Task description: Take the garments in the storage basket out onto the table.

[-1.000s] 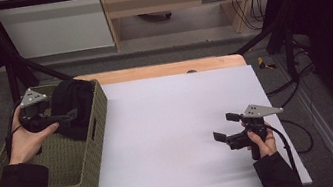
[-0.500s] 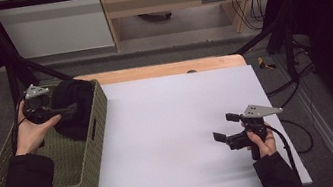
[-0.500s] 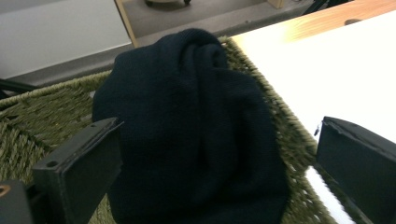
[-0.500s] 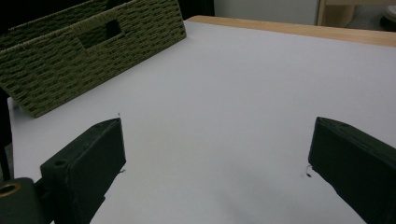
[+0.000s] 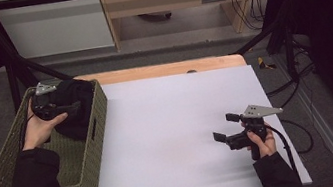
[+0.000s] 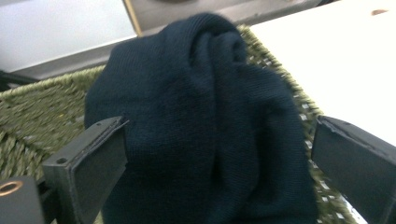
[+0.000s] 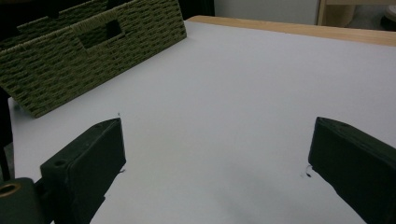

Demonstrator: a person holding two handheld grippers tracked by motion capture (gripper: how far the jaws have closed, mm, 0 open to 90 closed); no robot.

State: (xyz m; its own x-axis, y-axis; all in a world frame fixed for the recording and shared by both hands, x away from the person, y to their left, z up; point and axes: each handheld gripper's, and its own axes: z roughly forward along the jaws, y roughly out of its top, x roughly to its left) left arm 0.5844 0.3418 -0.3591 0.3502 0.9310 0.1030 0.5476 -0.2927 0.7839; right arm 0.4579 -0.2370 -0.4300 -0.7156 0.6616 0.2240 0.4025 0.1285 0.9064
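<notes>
Inside the woven basket (image 5: 91, 151), the bundled dark garment (image 5: 77, 106) covers the basket floor beneath it, and in the high view its folds merge into one black mass. The left gripper (image 5: 68, 109) blends into that cloth there, its jaw tips impossible to separate from it. In the left gripper view the garment (image 6: 201, 130) runs off the bottom edge (its lower part unseen), and whether the wide-set jaws touch the knit cannot be told. The basket's near end (image 7: 70, 56) is cut off at the left edge of the right gripper view. Below the basket in the high view, both sleeves leave the frame.
</notes>
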